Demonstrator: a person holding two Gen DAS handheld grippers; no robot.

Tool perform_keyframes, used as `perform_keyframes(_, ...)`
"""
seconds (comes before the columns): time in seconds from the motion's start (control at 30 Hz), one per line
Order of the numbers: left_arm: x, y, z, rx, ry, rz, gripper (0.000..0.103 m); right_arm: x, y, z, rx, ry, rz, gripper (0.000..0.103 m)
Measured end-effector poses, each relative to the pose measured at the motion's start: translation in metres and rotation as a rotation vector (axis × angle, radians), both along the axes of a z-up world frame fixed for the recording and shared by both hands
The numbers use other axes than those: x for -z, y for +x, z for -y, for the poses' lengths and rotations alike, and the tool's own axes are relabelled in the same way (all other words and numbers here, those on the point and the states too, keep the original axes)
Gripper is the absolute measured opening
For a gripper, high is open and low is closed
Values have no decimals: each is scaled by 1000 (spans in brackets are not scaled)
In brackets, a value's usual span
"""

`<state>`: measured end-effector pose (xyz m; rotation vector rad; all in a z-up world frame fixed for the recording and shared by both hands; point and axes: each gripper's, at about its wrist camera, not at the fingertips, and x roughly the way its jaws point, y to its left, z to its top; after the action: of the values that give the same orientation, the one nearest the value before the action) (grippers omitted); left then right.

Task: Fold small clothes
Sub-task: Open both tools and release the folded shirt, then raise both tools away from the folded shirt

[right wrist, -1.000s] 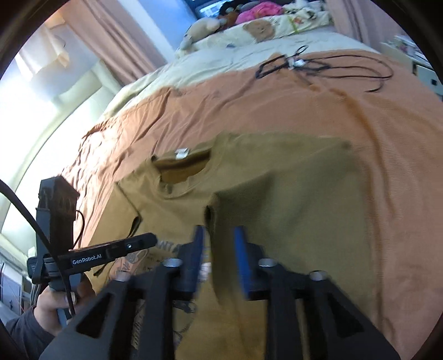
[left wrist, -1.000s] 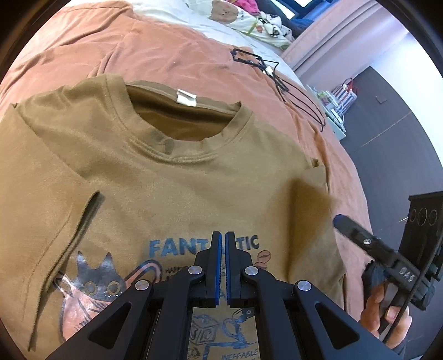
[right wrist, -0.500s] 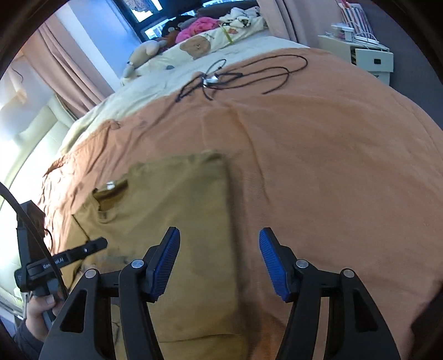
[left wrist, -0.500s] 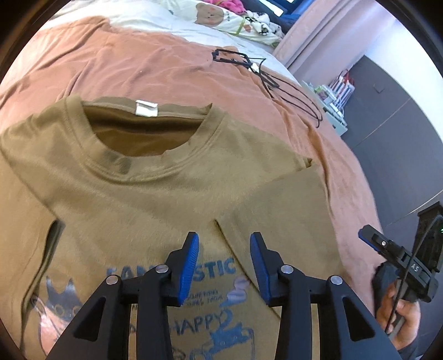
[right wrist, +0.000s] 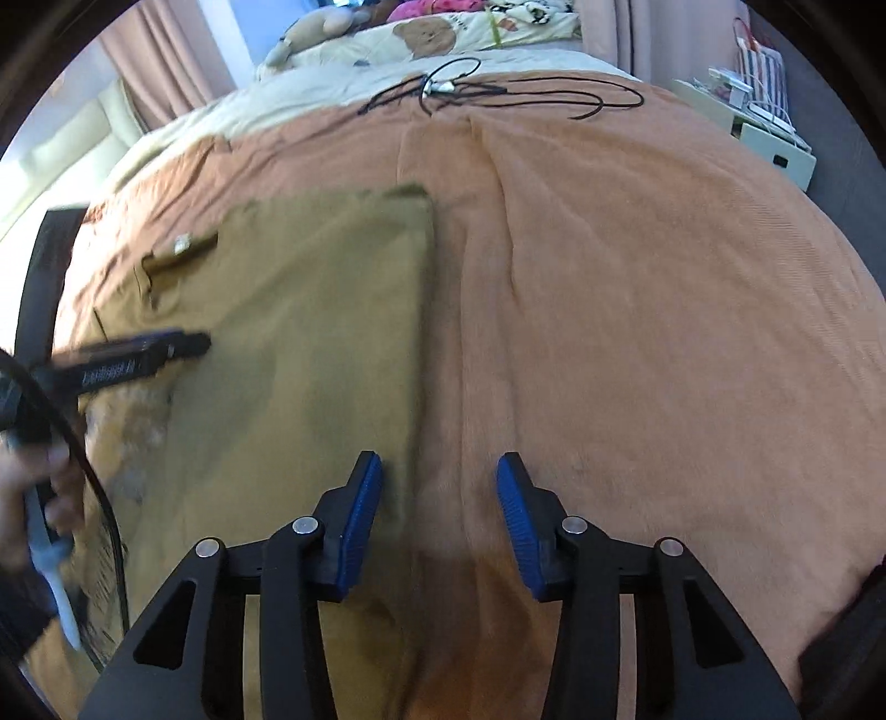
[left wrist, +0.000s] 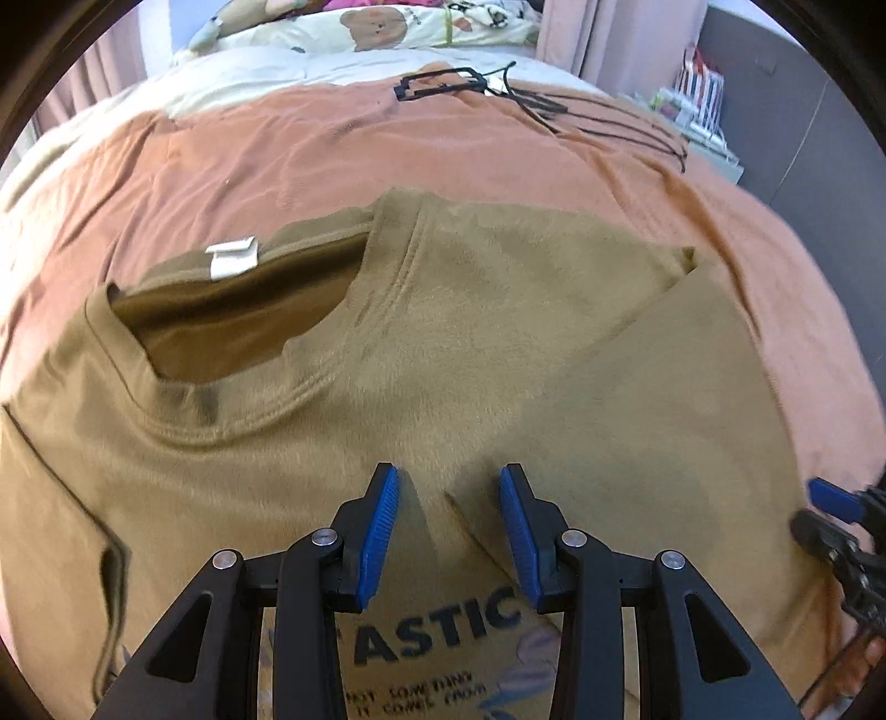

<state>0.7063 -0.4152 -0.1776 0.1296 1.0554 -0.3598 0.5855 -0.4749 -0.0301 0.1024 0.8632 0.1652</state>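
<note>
An olive-brown T-shirt [left wrist: 498,343] lies face up on the orange bedspread [right wrist: 637,277], collar and white label [left wrist: 232,257] toward the pillows. Its right side is folded inward over the blue "ASTIC" print [left wrist: 437,626]. My left gripper [left wrist: 449,482] hovers open above the diagonal edge of that fold, just below the collar, with nothing pinched. My right gripper [right wrist: 437,465] is open and its jaws are closing. It stands over bare bedspread beside the shirt's [right wrist: 310,332] straight folded edge, with nothing between the pads. The left gripper [right wrist: 194,343] also shows side-on there.
Black cables [left wrist: 531,99] lie on the bedspread beyond the shirt. Bear-print bedding [left wrist: 387,22] and soft toys are piled at the head of the bed. A white bedside shelf [right wrist: 769,138] stands to the right. A hand [right wrist: 33,487] grips the left tool.
The left gripper opened from shut and moved up toward the collar. The right gripper let the folded side lie flat and swung right, off the shirt to its edge.
</note>
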Motion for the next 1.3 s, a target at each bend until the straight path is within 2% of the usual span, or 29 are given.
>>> perform_keyframes(0.1,-3,4,5,7,64,11,41,3,-3,-2,-4,-51,-12,41)
perform_keyframes(0.23,-13,5,-5,-27,56,6,41,3,-15,-1,-7,-96,-20,41)
perform_keyframes(0.3,-19,3,-14,-42,59,4,41,1,-21,2,4,-80,-25,41)
perform_keyframes(0.63,-64,-24,-48,-28,-40,-14,43,-27,-56,14,16,21,-34,41)
perform_keyframes(0.7,-75,-35,-53,-22,-43,-13,58,-35,-64,15,9,31,-39,48)
perform_keyframes(0.73,-80,-39,-56,-19,-40,-7,63,-40,-69,15,17,31,-39,63)
perform_keyframes(0.77,-86,-46,-58,-15,-40,1,72,-45,-75,15,28,27,-33,76)
perform_keyframes(0.8,-93,-53,-62,-12,-47,13,79,-51,-81,15,37,22,-26,78)
perform_keyframes(0.87,-106,-66,-70,-6,-64,26,87,-62,-92,14,47,30,-18,83)
perform_keyframes(1.0,-132,-93,-90,-8,-97,37,96,-87,-117,8,81,16,-14,89)
perform_keyframes(1.1,-155,-118,-103,1,-95,76,103,-106,-135,0,98,-24,-3,96)
perform_keyframes(1.17,-168,-134,-112,13,-106,97,103,-118,-148,-5,108,-40,14,102)
perform_keyframes(1.3,-195,-164,-133,12,-110,140,103,-144,-180,-16,121,-48,52,102)
